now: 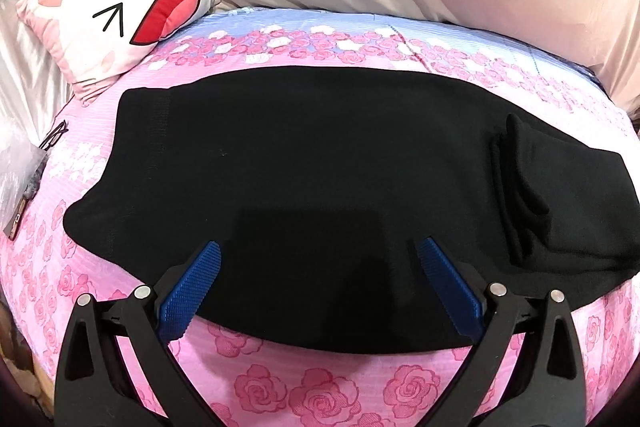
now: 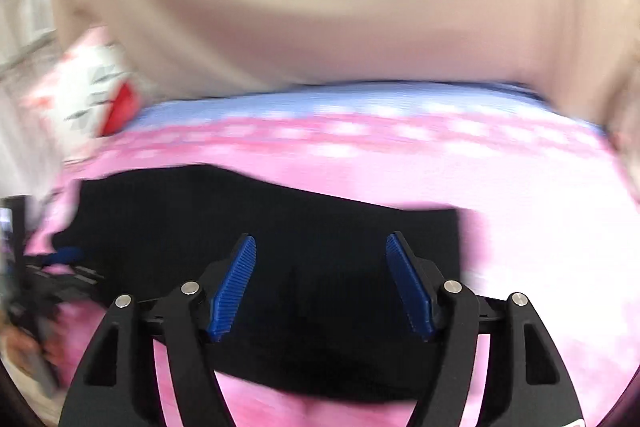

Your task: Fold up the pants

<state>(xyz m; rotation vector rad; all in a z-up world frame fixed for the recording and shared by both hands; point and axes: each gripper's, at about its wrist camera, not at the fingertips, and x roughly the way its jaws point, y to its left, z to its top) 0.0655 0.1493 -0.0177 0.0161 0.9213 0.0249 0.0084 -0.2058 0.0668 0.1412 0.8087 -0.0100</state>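
Both grippers, left [image 1: 318, 253] and right [image 2: 321, 247], gape wide, empty; pants [image 1: 304, 163] lie at 12 o'clock, long axis 9-to-3.

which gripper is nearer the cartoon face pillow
Left, I think. The left gripper hangs open over the black pants, with the pillow close at upper left. The right gripper, also open, sees it farther off and blurred.

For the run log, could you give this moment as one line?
pants: flat on bed | left gripper: open | right gripper: open
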